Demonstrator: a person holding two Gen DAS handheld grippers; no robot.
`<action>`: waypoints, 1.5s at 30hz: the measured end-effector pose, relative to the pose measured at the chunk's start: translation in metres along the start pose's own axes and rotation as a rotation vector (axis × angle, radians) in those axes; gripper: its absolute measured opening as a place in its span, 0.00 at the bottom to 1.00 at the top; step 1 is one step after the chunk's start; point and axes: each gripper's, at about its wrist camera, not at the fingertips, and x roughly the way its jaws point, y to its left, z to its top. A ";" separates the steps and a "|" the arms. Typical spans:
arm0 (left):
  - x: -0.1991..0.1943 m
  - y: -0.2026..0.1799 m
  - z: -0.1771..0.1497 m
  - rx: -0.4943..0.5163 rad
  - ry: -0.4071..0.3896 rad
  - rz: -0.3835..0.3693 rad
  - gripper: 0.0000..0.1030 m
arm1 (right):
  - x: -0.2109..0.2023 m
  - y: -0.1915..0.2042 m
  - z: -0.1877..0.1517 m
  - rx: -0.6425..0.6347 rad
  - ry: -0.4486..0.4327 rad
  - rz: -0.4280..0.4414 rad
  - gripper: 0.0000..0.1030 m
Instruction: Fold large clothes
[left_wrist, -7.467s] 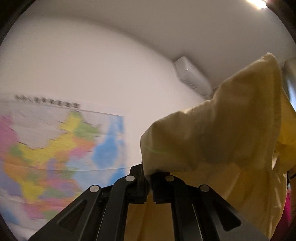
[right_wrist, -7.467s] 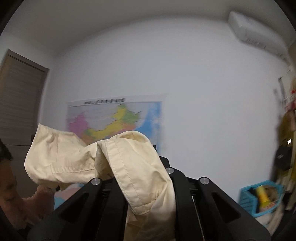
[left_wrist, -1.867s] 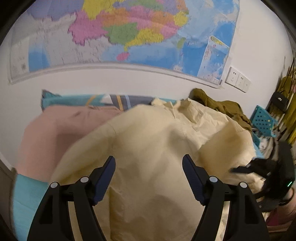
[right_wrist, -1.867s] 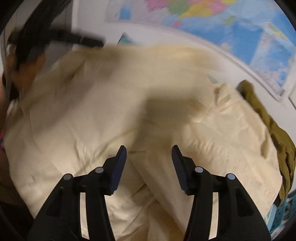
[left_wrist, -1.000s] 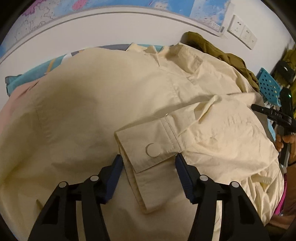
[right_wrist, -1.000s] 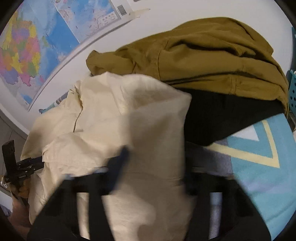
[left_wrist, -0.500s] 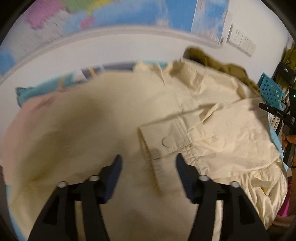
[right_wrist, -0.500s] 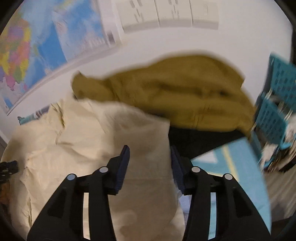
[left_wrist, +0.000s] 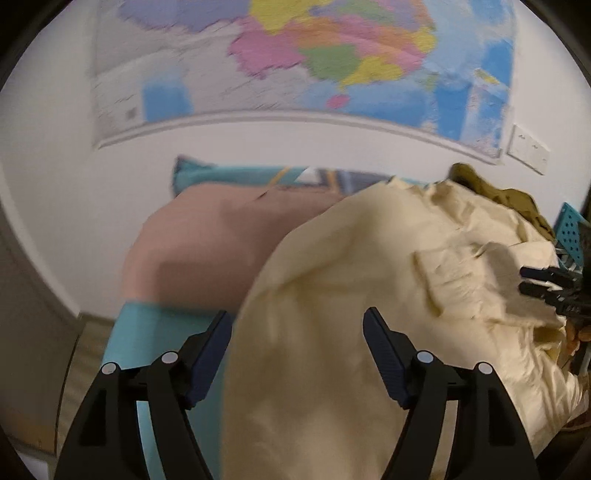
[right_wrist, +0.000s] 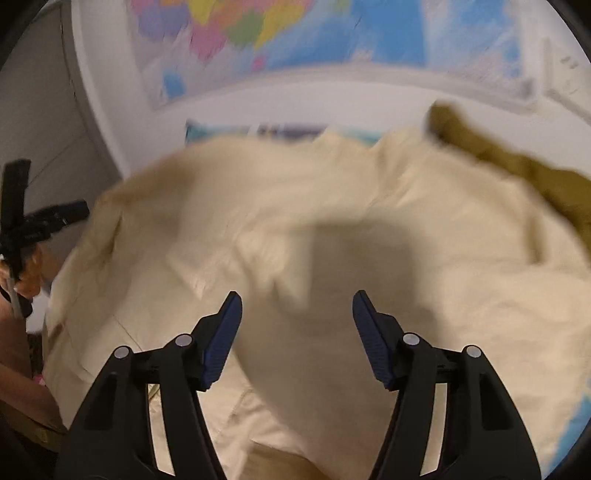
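— While both grippers hang free above it, which step would you say is in hand?

— Arranging, I think, with no fold made yet. The cream jacket (left_wrist: 332, 295) lies spread on the bed (left_wrist: 155, 332), over a pink blanket (left_wrist: 214, 236), with an olive garment (right_wrist: 517, 162) just beside its far edge. The left gripper (left_wrist: 297, 328) has its jaws apart and nothing between them; the right gripper (right_wrist: 297, 310) likewise, wide and empty.

— And the next move?

— My guess: each gripper needs to pick an edge, a sleeve cuff (left_wrist: 447, 269) or a hem, close on it and carry it across the body. The cloth is rumpled, so a clean pinch of one layer matters.

— What differs from the earlier pictures?

— Several seconds back both grippers were clamped on the jacket and held it up in the air against the wall. Now it is down and released. Half a second ago the left camera looked onto the cuff closely; now it has swung away, showing more of the map (left_wrist: 332, 59) and blanket.
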 end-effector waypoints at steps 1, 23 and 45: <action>0.001 0.003 -0.005 -0.003 0.016 -0.006 0.69 | 0.016 0.000 -0.002 0.011 0.060 0.026 0.58; -0.050 0.025 -0.004 0.043 -0.003 -0.136 0.03 | 0.075 0.238 0.005 -0.212 0.219 0.812 0.70; -0.070 0.045 0.010 -0.026 -0.074 -0.247 0.54 | -0.034 0.091 0.084 0.177 -0.218 1.016 0.03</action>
